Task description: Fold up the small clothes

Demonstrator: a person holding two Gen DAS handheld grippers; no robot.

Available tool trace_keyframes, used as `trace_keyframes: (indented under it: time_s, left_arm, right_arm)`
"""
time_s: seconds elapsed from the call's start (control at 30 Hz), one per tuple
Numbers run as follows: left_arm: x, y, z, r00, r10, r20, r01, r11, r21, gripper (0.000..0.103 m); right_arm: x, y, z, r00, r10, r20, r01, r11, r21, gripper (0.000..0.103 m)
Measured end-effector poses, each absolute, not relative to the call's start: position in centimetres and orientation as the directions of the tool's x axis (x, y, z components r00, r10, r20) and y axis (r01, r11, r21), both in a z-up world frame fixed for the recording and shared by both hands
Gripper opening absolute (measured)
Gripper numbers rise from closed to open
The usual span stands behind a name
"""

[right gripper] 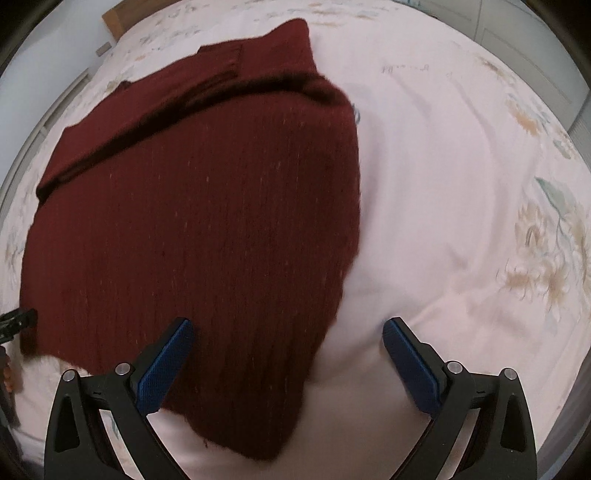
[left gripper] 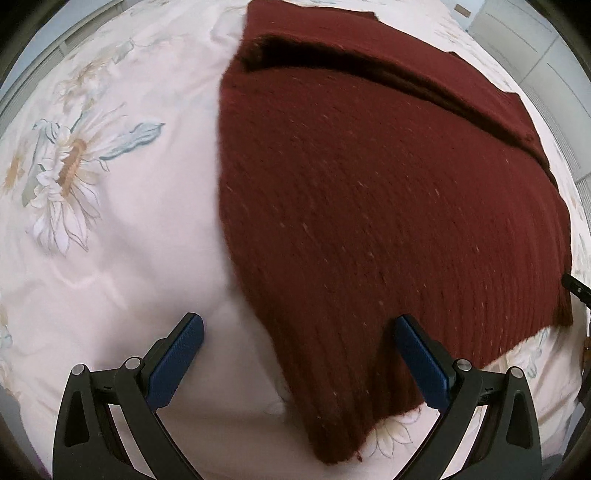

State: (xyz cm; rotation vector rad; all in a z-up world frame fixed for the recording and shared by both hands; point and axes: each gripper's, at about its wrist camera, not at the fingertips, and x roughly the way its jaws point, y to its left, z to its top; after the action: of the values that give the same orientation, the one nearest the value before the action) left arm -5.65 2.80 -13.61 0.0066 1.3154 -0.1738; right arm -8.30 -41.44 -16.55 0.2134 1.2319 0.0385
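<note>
A dark red knitted garment [left gripper: 369, 192] lies spread on the bed, with a folded band across its far side. My left gripper [left gripper: 299, 332] is open above the garment's near left corner, which lies between its blue pads [left gripper: 177, 365]. In the right wrist view the same garment [right gripper: 192, 229] fills the left and centre. My right gripper [right gripper: 288, 336] is open above the garment's near right corner. Neither gripper holds the cloth. The tip of the right gripper [left gripper: 576, 286] shows at the right edge of the left wrist view, and the left gripper [right gripper: 14, 321] at the left edge of the right wrist view.
The bed is covered by a pale pink sheet [left gripper: 122, 258] printed with flowers [left gripper: 62, 173]. A wooden headboard corner [right gripper: 114, 18] and white cabinet doors [left gripper: 524, 40] stand beyond the bed. Bare sheet [right gripper: 461, 206] lies to the garment's right.
</note>
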Motion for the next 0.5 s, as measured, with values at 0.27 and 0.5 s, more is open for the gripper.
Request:
trace_keyframes:
  time_s: [0.27,0.5]
  left_arm:
    - [-6.6,1.7,-13.3,0.246,-0.174,-0.954,0.178,0.975,-0.132,0.064]
    - [-6.6,0.2,-12.6,0.239,-0.212,-0.948,0.230,0.961,-0.157,0.014]
  right_arm:
    - [-8.8,-40.9,-16.7,0.313,0.162,-0.936,0.052,0.981,0.187,0.066]
    - [-9.3,-40.7,-16.3,0.299,0.253,-0.920,0.011,0.963,0.268,0.023]
